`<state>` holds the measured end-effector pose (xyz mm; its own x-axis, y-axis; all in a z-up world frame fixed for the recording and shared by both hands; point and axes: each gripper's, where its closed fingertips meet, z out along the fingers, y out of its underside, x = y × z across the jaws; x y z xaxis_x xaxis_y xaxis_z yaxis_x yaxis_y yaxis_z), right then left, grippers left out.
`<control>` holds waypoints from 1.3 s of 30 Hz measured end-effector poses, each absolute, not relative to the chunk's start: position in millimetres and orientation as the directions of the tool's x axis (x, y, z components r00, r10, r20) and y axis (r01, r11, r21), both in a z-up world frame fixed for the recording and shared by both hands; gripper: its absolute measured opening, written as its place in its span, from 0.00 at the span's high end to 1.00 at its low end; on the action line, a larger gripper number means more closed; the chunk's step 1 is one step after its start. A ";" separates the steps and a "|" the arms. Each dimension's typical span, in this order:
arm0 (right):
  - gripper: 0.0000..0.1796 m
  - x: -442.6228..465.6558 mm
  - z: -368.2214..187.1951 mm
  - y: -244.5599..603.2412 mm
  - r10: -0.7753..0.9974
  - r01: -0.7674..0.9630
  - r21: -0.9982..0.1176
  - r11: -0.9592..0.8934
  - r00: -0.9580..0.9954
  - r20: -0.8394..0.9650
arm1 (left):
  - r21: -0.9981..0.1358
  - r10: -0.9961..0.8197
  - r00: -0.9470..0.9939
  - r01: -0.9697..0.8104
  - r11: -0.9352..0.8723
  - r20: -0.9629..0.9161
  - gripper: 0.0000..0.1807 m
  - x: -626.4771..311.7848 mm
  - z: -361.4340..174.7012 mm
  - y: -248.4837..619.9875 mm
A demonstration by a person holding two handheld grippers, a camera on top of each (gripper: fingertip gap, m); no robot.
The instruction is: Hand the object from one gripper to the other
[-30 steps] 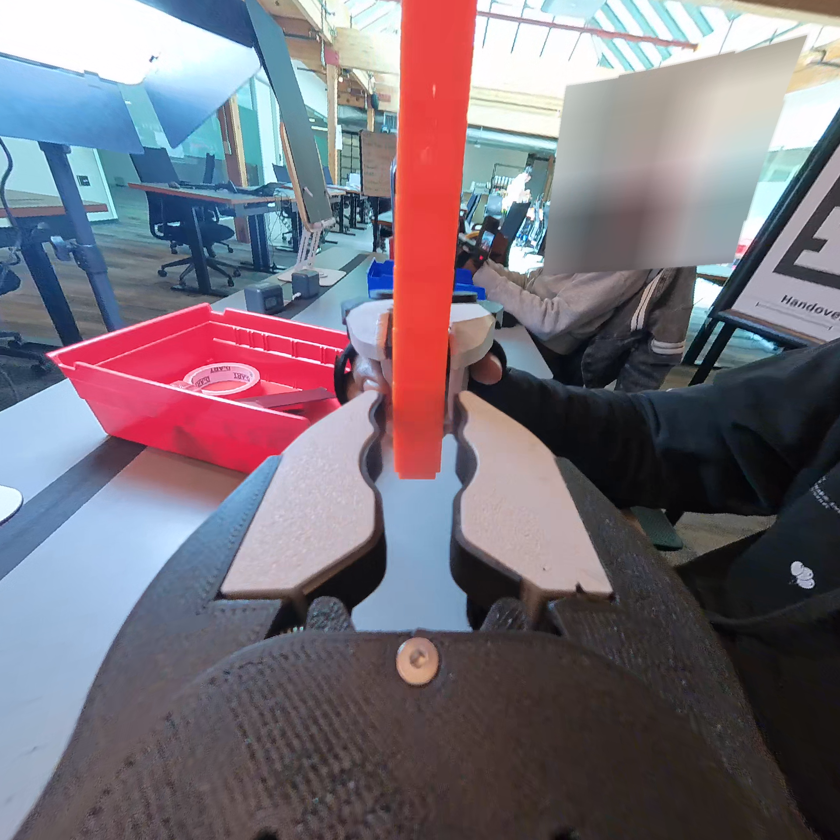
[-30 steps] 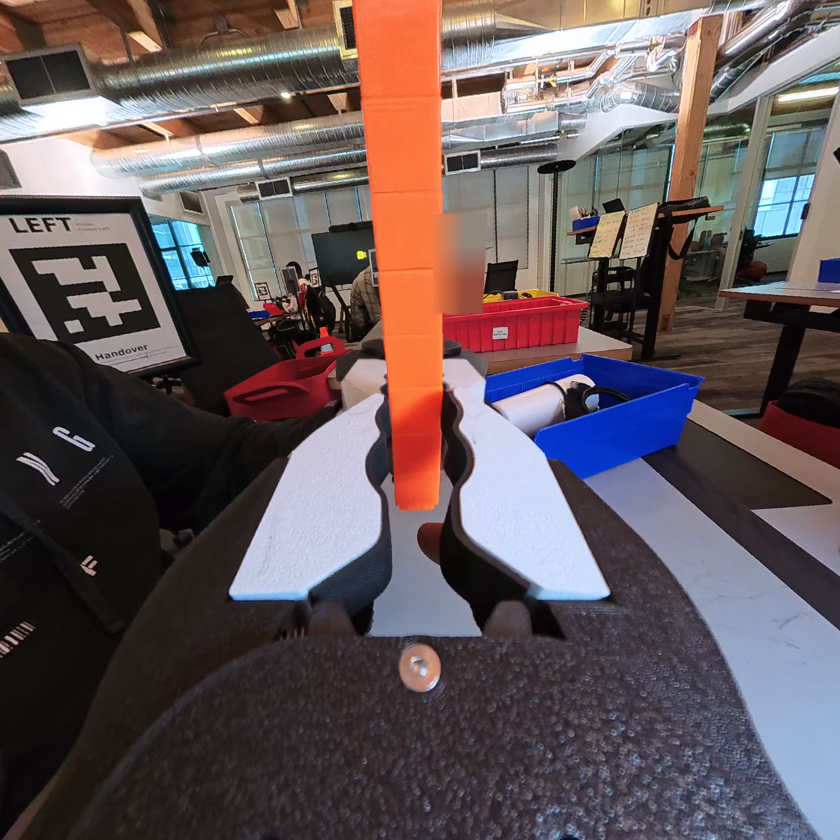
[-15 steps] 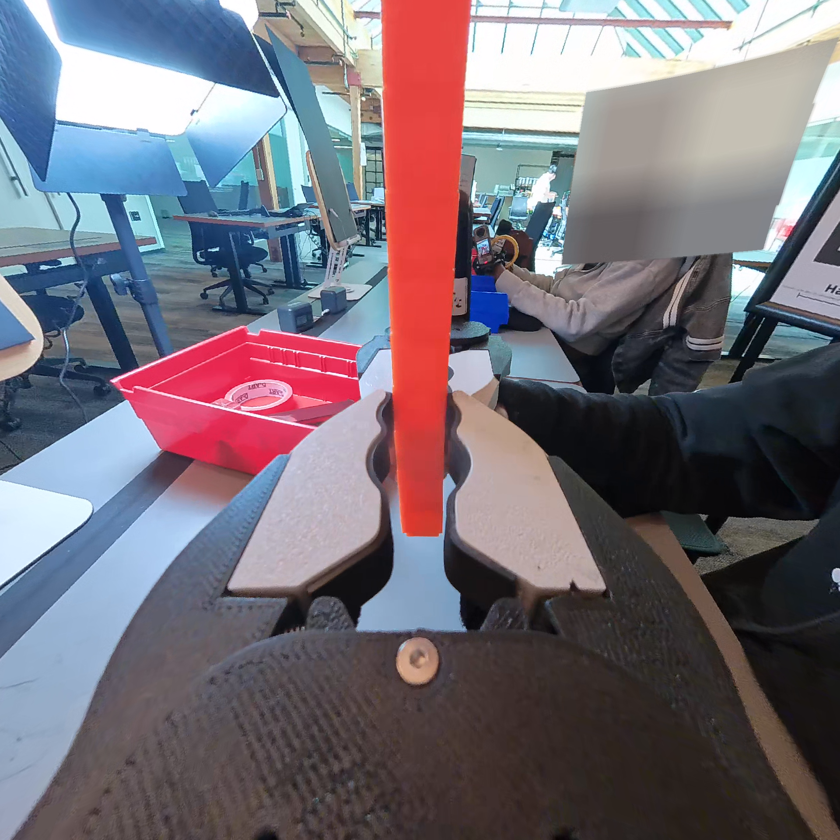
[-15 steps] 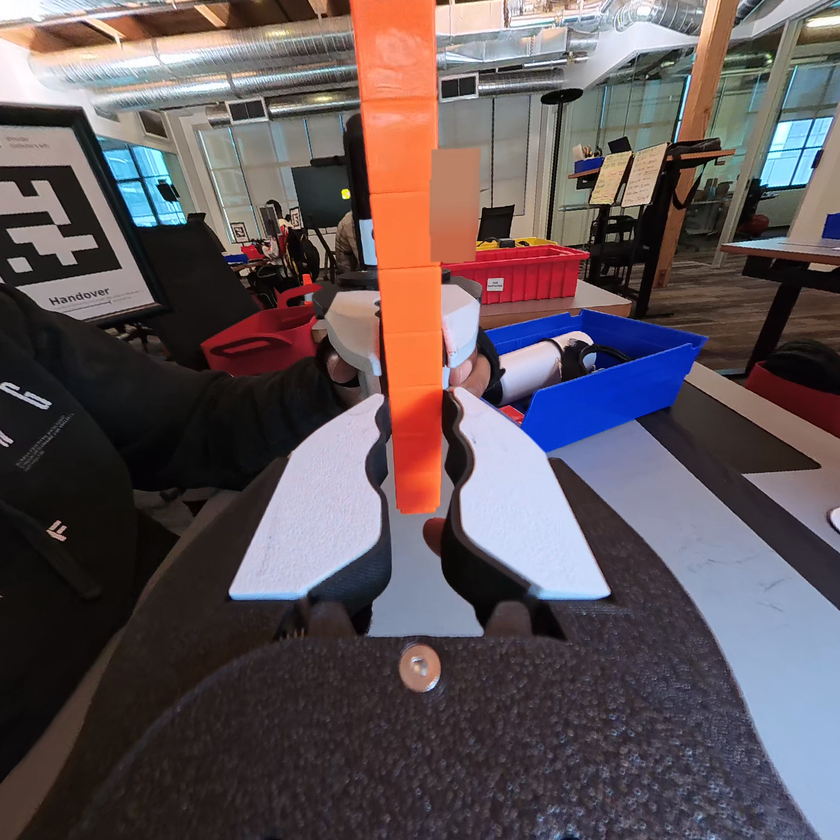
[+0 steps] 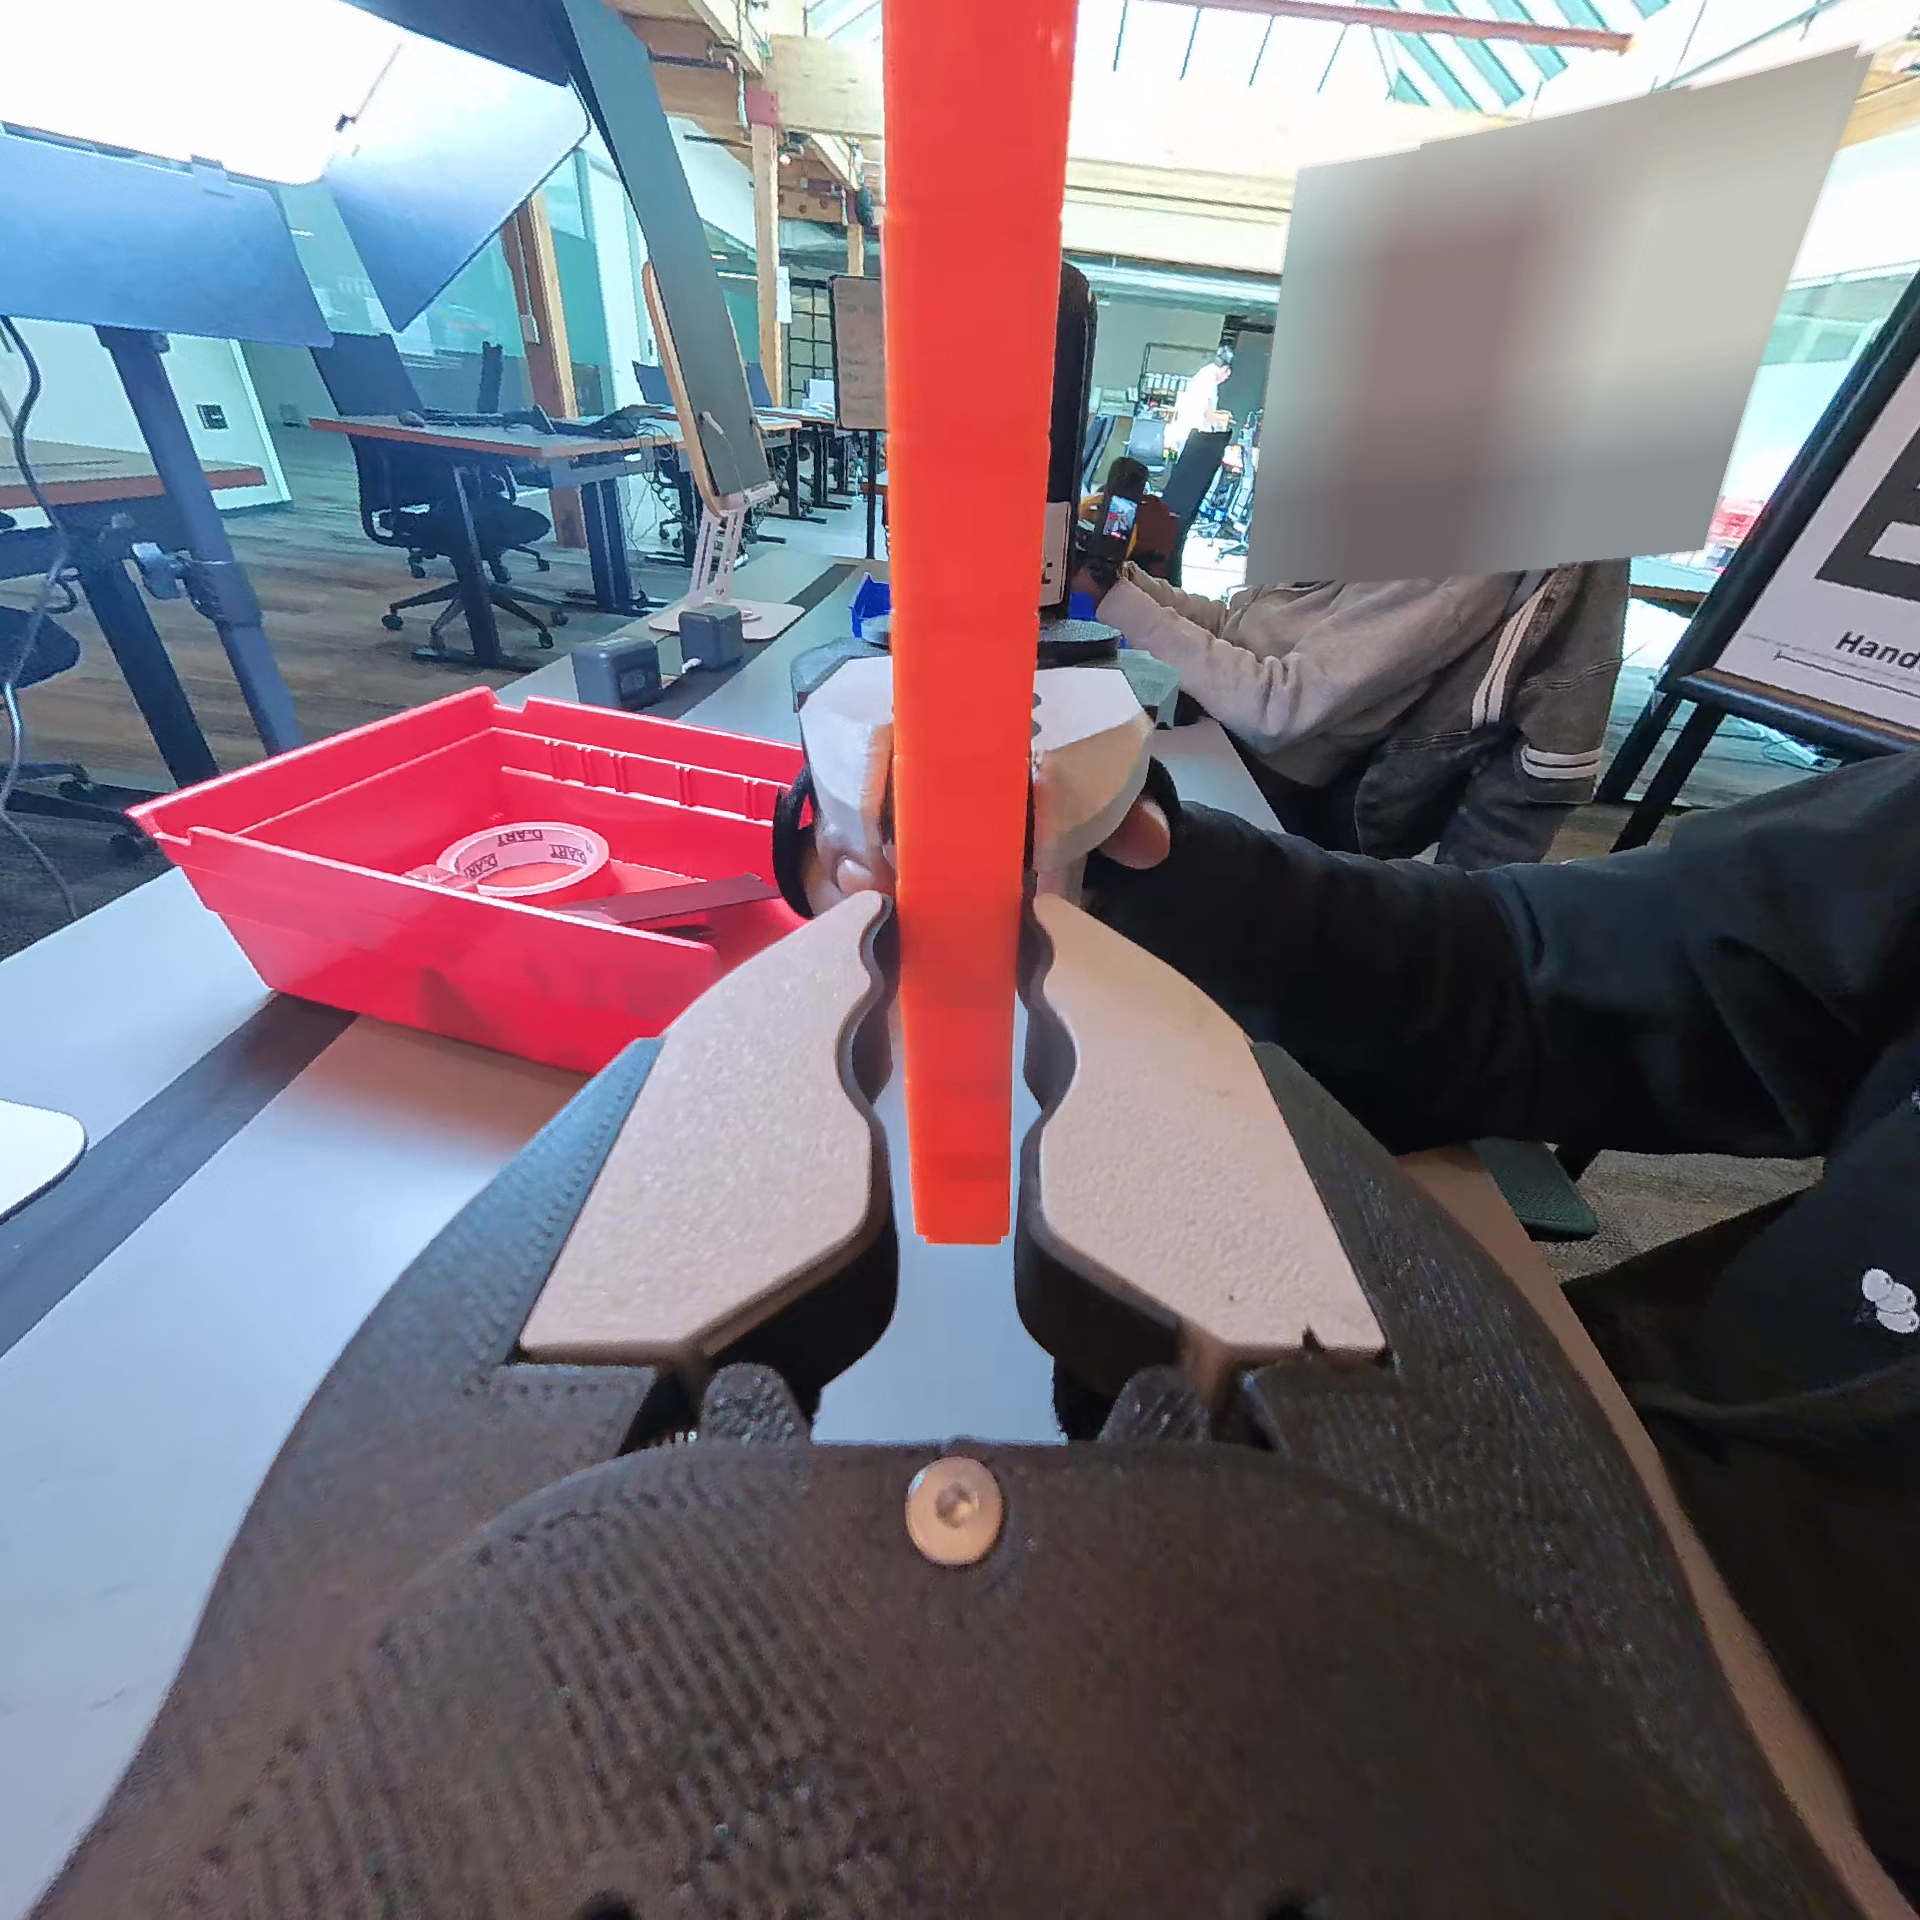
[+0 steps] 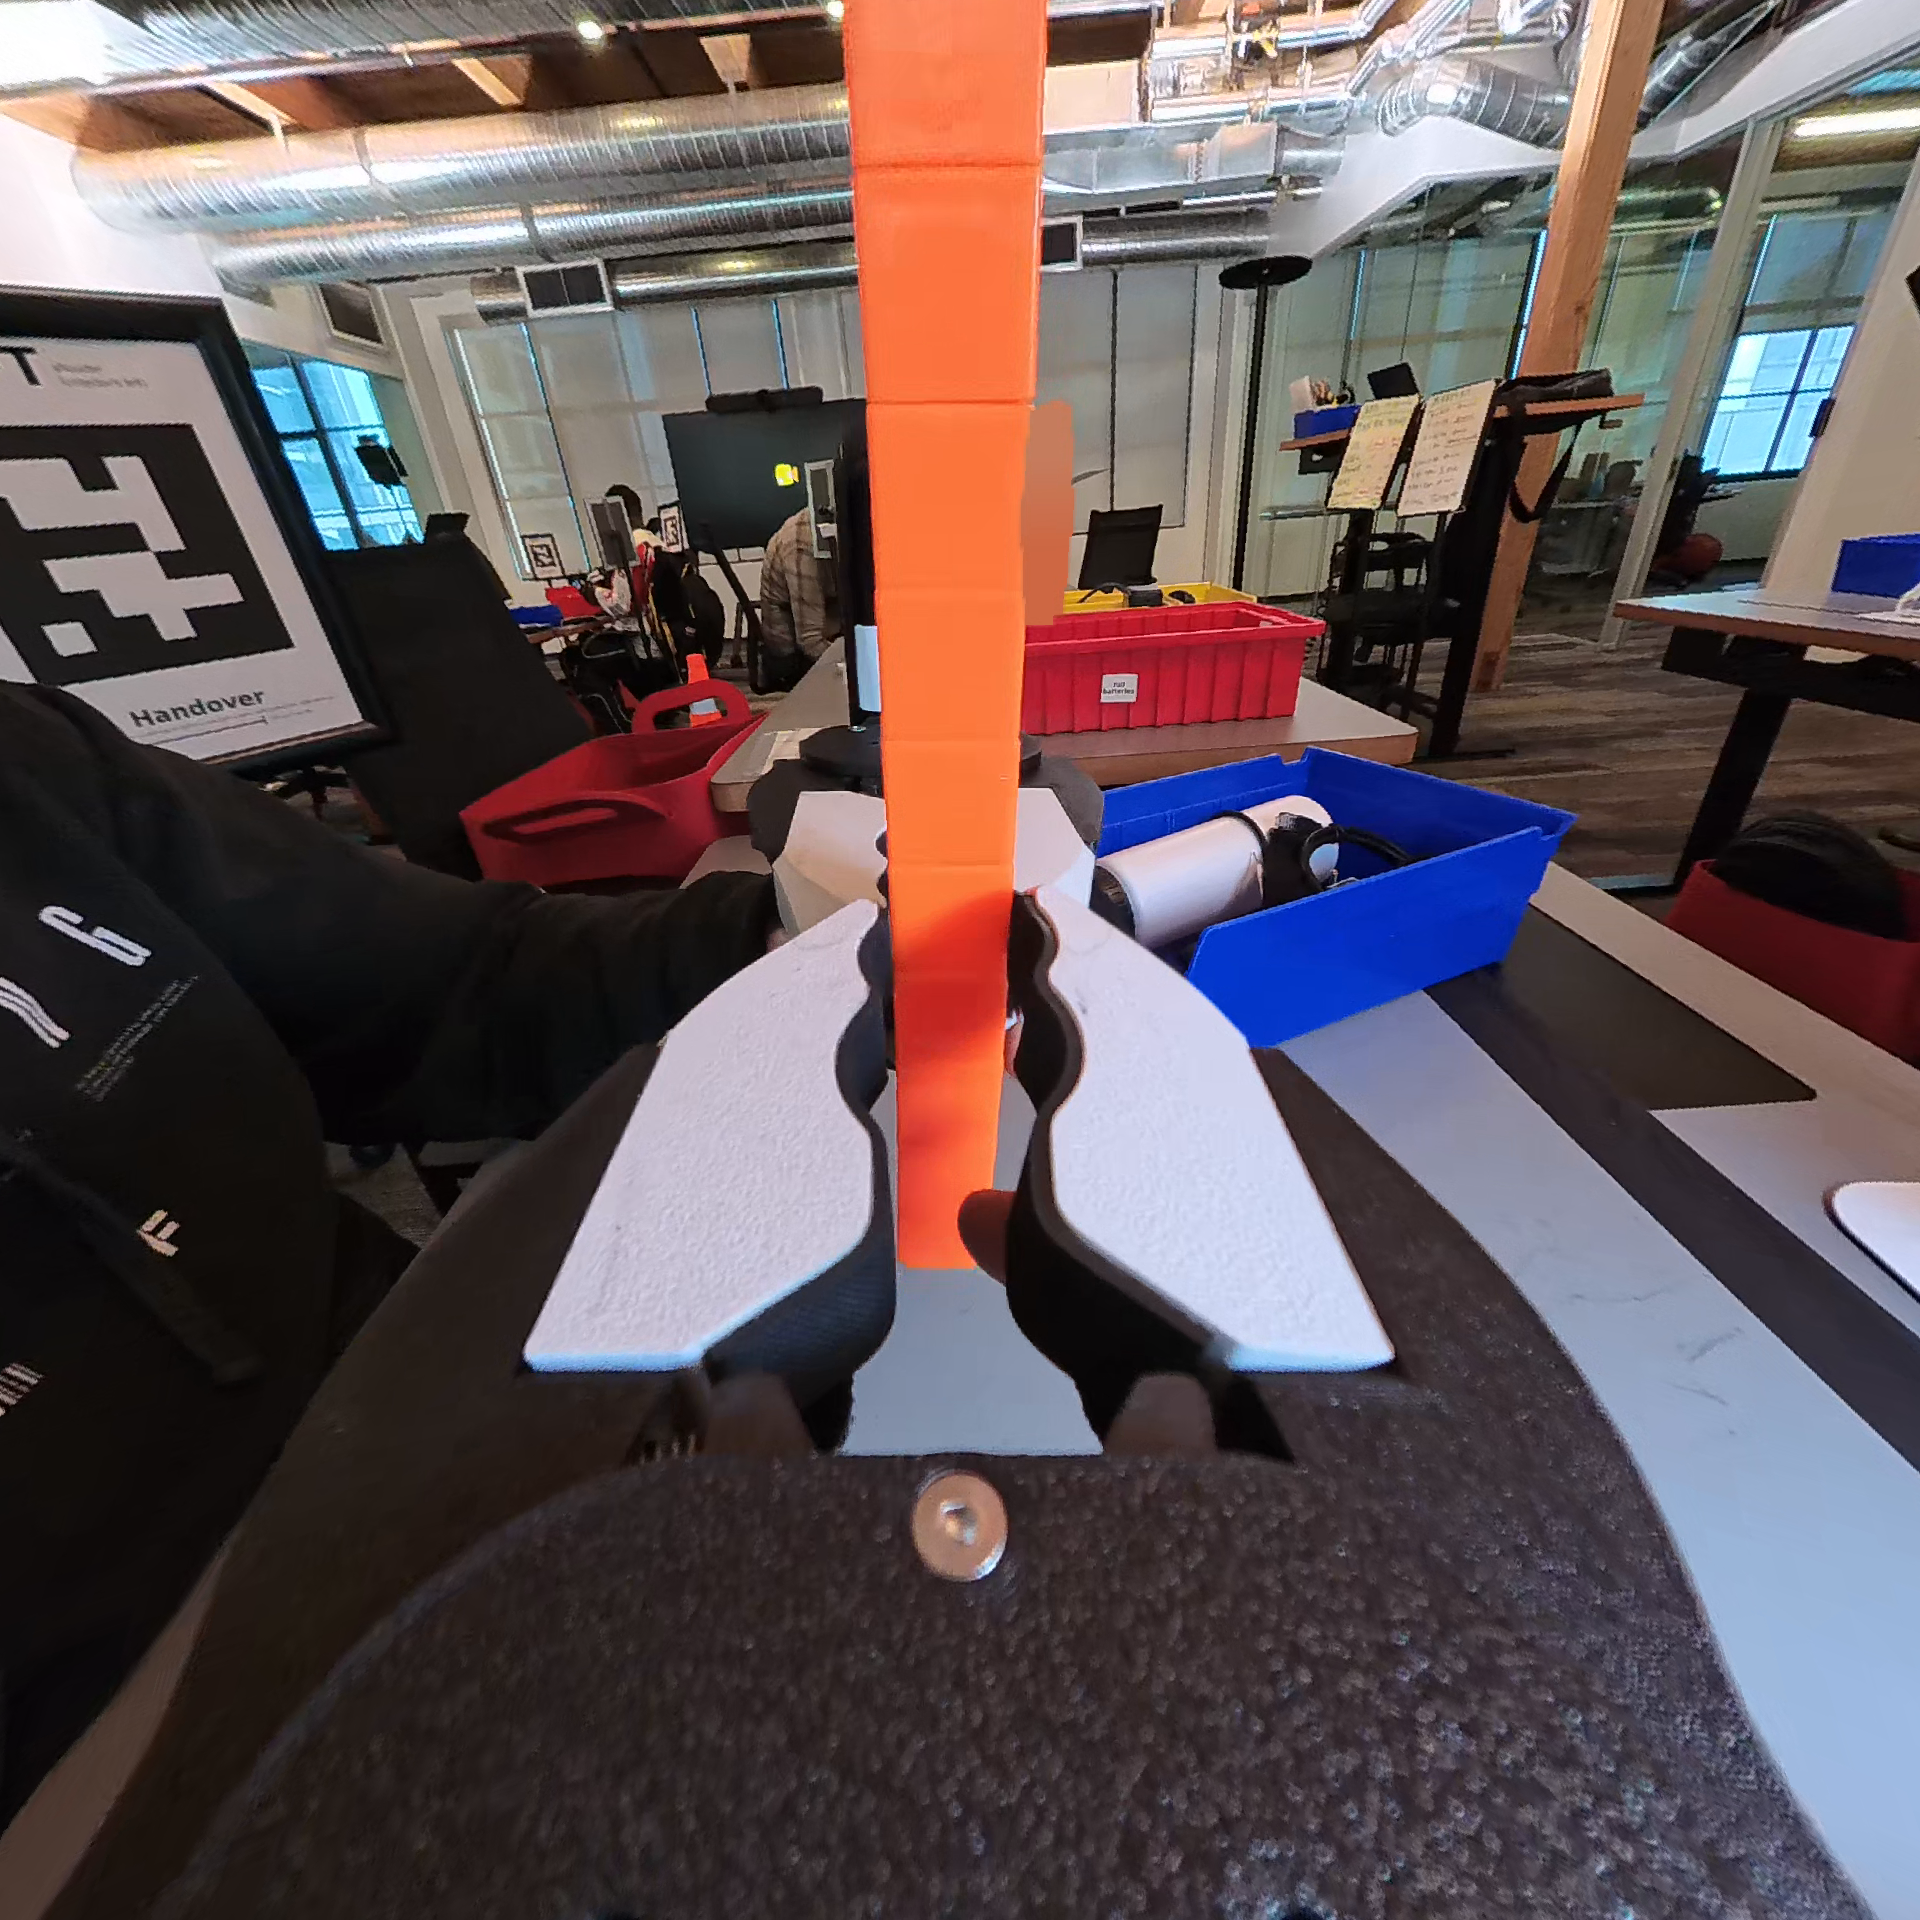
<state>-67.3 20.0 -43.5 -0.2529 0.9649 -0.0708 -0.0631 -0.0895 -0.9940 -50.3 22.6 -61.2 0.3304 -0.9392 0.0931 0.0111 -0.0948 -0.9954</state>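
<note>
Orange bar (image 5: 961,623) stands upright, clamped by both facing grippers.

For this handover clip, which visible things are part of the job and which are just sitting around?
Part of the job:
- orange block stick, upright between both grippers
- left gripper, closed on the stick
- right gripper, closed on it too

Just lying about:
- red bin with a tape roll
- blue bin holding a white cylinder

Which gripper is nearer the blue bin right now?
Left. The left gripper sits right beside the blue bin; the right gripper faces it across the orange bar, farther back.
</note>
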 end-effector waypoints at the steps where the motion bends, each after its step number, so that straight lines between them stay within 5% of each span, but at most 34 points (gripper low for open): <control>1: 0.88 -67.3 -43.4 19.7 0.965 -0.065 -0.994 -0.089 -0.254 -0.069 | -0.995 -0.939 0.331 0.016 -0.094 0.094 0.88 -50.9 -60.3 22.5; 7: 0.88 -68.6 -48.0 20.9 0.965 -0.050 -0.995 -0.089 -0.252 -0.073 | -0.991 -0.938 0.323 0.100 -0.094 0.122 0.79 -65.7 -38.9 20.1; 16: 0.88 -81.5 -60.5 13.2 0.965 -0.004 -0.998 -0.064 -0.253 -0.061 | -0.995 -0.930 0.358 0.086 -0.060 0.087 0.88 -63.5 -36.8 20.1; 30: 0.82 -60.6 -30.4 21.7 0.975 -0.095 -0.993 -0.063 -0.219 -0.041 | -0.996 -0.934 0.347 0.041 -0.082 0.091 0.88 -55.3 -51.0 22.3; 39: 0.88 -63.0 -32.6 20.8 0.965 -0.104 -0.989 -0.105 -0.249 -0.076 | -0.996 -0.933 0.348 0.058 -0.071 0.087 0.87 -53.6 -48.9 21.5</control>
